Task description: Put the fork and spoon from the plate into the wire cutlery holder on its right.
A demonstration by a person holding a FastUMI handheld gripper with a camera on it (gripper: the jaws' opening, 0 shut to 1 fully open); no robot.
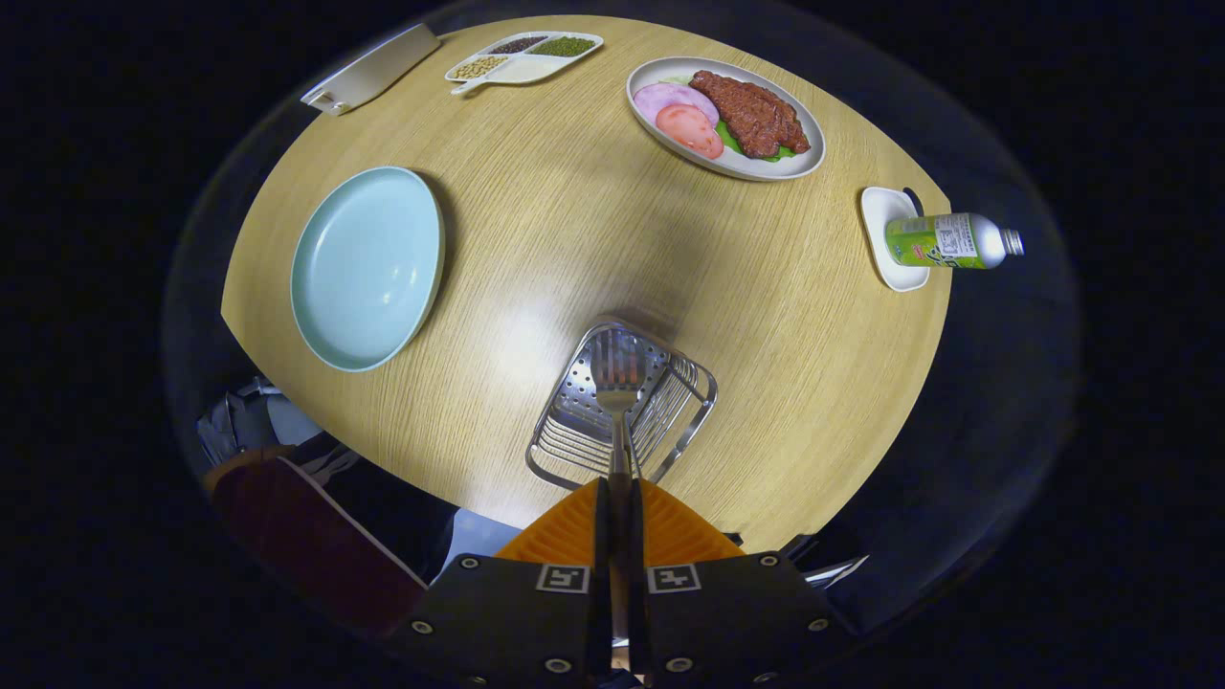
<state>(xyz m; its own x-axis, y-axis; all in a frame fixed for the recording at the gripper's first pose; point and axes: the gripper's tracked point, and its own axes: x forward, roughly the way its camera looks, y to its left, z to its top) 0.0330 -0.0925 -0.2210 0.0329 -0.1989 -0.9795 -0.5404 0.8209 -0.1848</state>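
The gripper (618,498) is clamped on the fork (617,383), whose tines hang over the wire cutlery holder (622,407) at twelve o'clock ahead. The blue plate (368,268) at ten o'clock lies bare, so this looks like the drop-off step: lower, then part the fingers.

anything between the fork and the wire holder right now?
Nothing visible. The claw is shut on the fork, whose tines hang directly over the open wire cutlery holder. The plate sits well off to the side.
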